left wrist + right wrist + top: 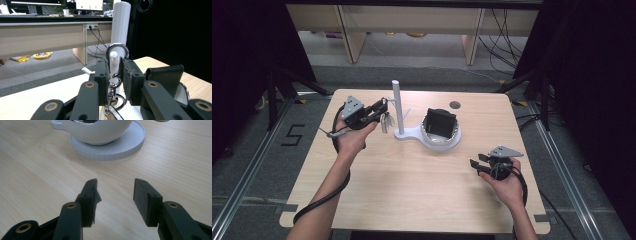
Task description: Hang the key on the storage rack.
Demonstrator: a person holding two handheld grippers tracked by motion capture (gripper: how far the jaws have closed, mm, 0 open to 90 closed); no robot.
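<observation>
My left gripper [383, 111] [115, 73] is shut on a silver carabiner [117, 51] that carries metal rings and keys [385, 122], which hang below the jaws. It hovers just left of the white stand's upright pole [398, 104] [120, 23]. A small white peg [113, 54] on the pole shows through the carabiner's loop. The stand's white bowl [454, 139] [97, 131] holds a black wallet-like item [441, 123] [165, 75]. Low over the table at the right, my right gripper [475, 166] [115, 193] stands open with nothing between its jaws, pointing toward the bowl.
The stand's round base disc [126, 147] lies on the light wooden table [412, 190]. A round cable hole [455, 105] sits near the far edge. Desks and loose cables [504, 35] stand beyond the table, with dark curtains at both sides.
</observation>
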